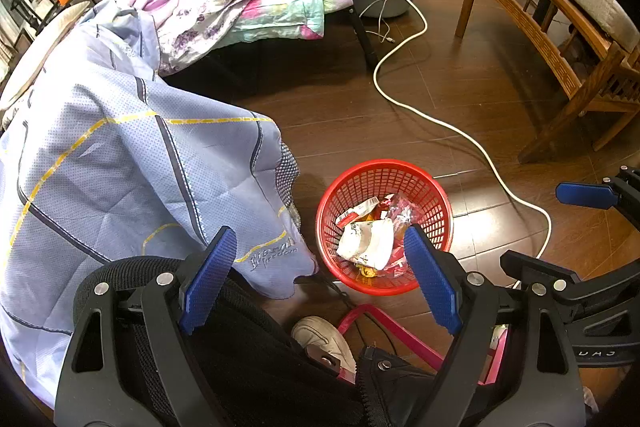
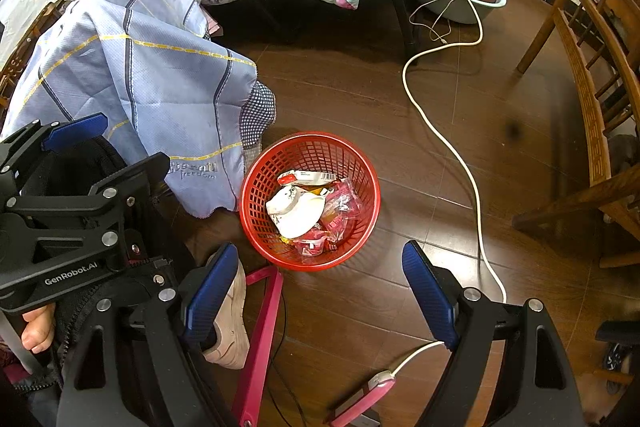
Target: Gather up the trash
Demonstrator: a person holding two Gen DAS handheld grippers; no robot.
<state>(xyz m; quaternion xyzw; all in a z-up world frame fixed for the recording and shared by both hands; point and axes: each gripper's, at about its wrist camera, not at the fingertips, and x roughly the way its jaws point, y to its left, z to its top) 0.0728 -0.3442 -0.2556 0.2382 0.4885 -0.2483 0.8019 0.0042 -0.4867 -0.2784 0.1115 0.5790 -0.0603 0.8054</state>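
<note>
A red mesh basket [image 1: 436,199] stands on the dark wooden floor and holds crumpled white paper [image 1: 366,241] and several red and clear wrappers. The right wrist view shows the same basket [image 2: 256,195] with the white paper [image 2: 298,213] inside. My left gripper [image 1: 320,275] hangs above and a little nearer than the basket, open, with nothing between its blue pads. My right gripper [image 2: 320,291] is also open and empty, above the bare floor just in front of the basket. The left gripper's body [image 2: 76,211] appears at the left of the right wrist view.
A light blue quilt [image 1: 120,163] droops from the bed beside the basket. A white cable [image 2: 444,143] snakes across the floor to the right. A wooden bench [image 1: 560,39] stands at the right, a pink stool frame [image 2: 260,343] and a white shoe [image 2: 232,331] lie near me.
</note>
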